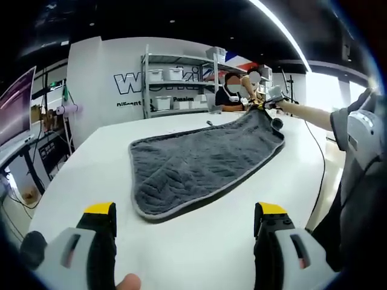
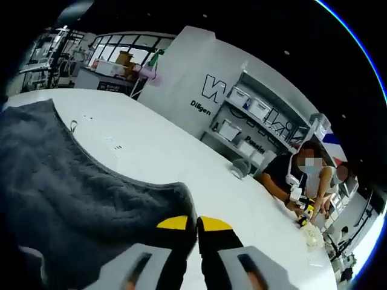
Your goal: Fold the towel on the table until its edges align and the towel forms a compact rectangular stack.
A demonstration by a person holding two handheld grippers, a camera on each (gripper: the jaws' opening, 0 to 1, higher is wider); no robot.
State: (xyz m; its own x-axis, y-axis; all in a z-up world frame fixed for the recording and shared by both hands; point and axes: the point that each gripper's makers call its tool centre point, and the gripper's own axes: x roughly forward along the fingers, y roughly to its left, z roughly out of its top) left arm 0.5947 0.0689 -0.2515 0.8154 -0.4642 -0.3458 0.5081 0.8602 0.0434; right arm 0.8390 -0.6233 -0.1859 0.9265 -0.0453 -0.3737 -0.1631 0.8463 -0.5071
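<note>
A grey towel with a lighter hem lies spread on the white table. My left gripper hovers over the table's near side, short of the towel's near edge, open with nothing between its yellow-tipped jaws. At the towel's far corner my right gripper comes in from the right on an outstretched arm, with that corner raised slightly. In the right gripper view the towel spreads to the left. Its corner runs down between the closed jaws of my right gripper, which is shut on it.
A black cable trails over the table's right side. People sit at the far side working with small objects. Metal shelves with white bins stand against the lettered wall. A small loop lies on the table past the towel.
</note>
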